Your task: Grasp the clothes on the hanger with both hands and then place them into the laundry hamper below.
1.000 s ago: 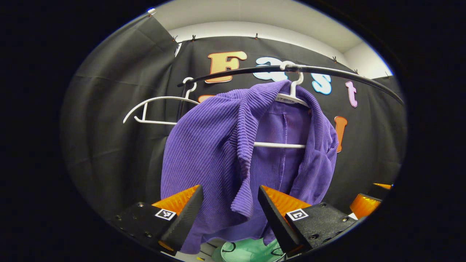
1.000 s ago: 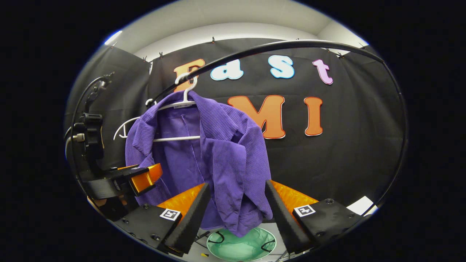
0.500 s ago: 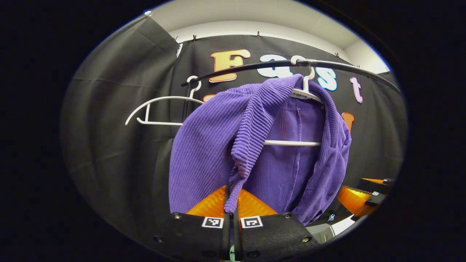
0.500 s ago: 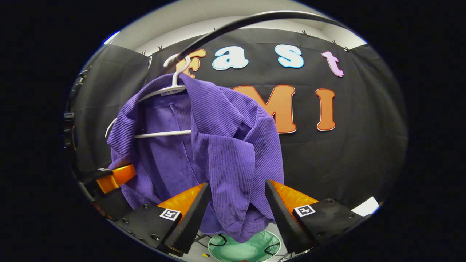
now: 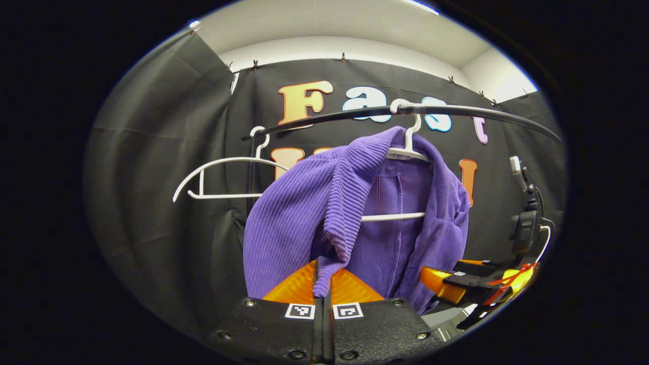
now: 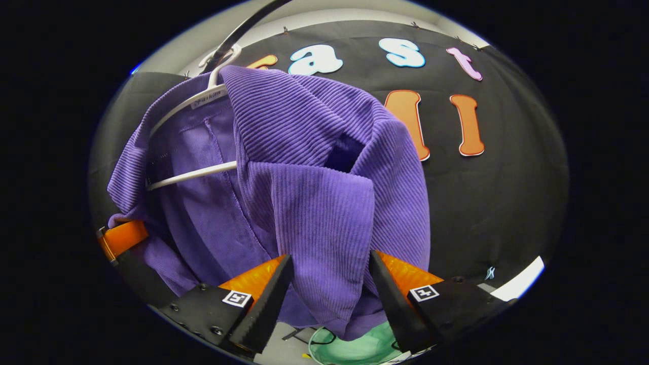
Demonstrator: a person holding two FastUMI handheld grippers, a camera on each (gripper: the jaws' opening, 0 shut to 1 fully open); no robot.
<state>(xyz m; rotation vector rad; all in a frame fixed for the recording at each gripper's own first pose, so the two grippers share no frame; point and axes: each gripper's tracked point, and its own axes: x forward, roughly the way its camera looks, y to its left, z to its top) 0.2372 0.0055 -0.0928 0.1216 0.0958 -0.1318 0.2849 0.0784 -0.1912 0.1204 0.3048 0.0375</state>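
Observation:
A purple ribbed jacket [image 5: 299,213] hangs on a white hanger [image 5: 405,152] from a black rail [image 5: 456,110]. My left gripper [image 5: 322,289] is shut on the jacket's front edge, whose lapel runs down between the two fingers. In the right gripper view the jacket [image 6: 314,203] looms close on its hanger [image 6: 203,96]. My right gripper [image 6: 327,299] is open, and the jacket's other front panel hangs between its fingers. That right gripper [image 5: 456,286] also shows at the lower right of the left gripper view. The green laundry hamper [image 6: 355,350] lies below the jacket.
A second, bare white hanger [image 5: 223,175] hangs on the rail left of the jacket. The left gripper's finger [image 6: 121,238] pokes in at the left edge of the right gripper view. A strip of pale floor [image 6: 517,284] shows at the lower right.
My left gripper closed on the jacket's front edge and has kept hold of it. My right gripper moved in closer, so the jacket's panel now hangs between its open fingers.

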